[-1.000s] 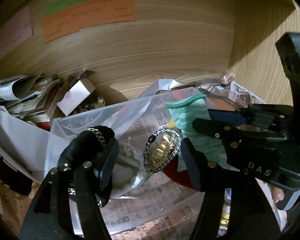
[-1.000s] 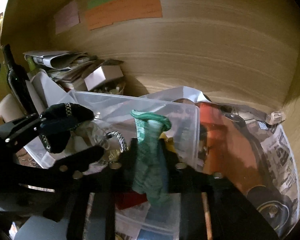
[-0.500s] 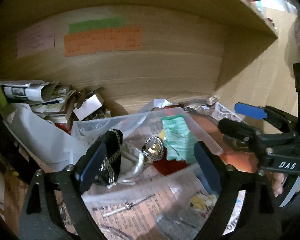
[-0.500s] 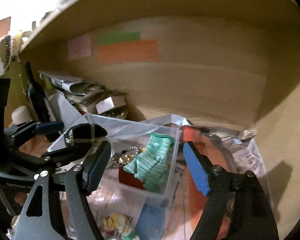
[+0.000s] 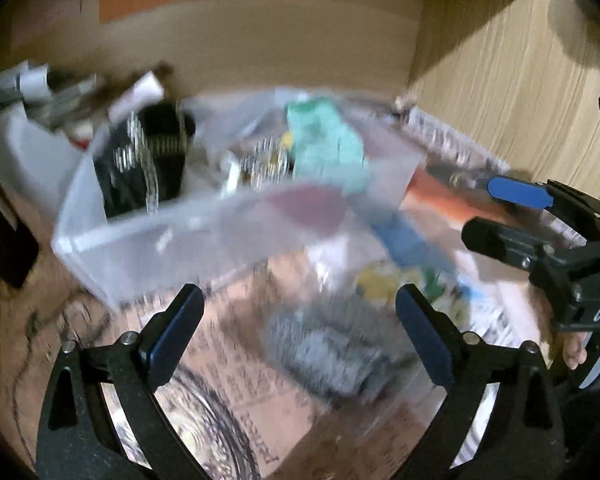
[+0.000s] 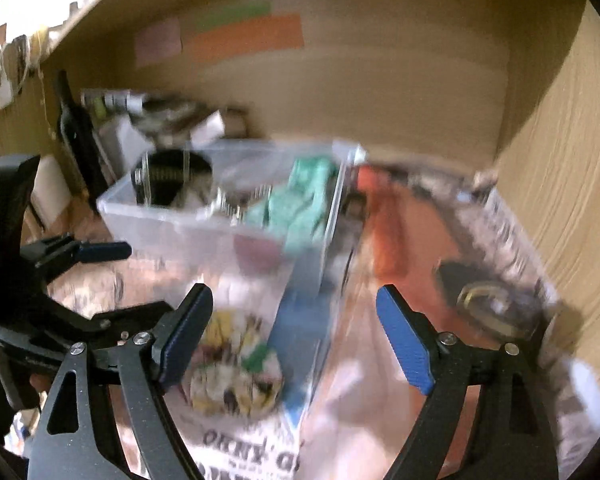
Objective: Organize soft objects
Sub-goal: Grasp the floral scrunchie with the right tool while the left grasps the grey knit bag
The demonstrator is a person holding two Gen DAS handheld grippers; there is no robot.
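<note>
Inside the clear plastic bin (image 5: 236,216), past both spread, empty grippers, lies the green knit sock (image 5: 328,144).

Relative to the bin: the left gripper (image 5: 300,312) hovers short of its near wall, jaws wide apart, gripping nothing; the right gripper (image 6: 296,320) hangs likewise released off its front corner. The sock drapes against the bin's right wall beside a black chain-trimmed item (image 5: 148,160). A grey fuzzy object (image 5: 324,348) lies outside, in front. Both views are blurred.
</note>
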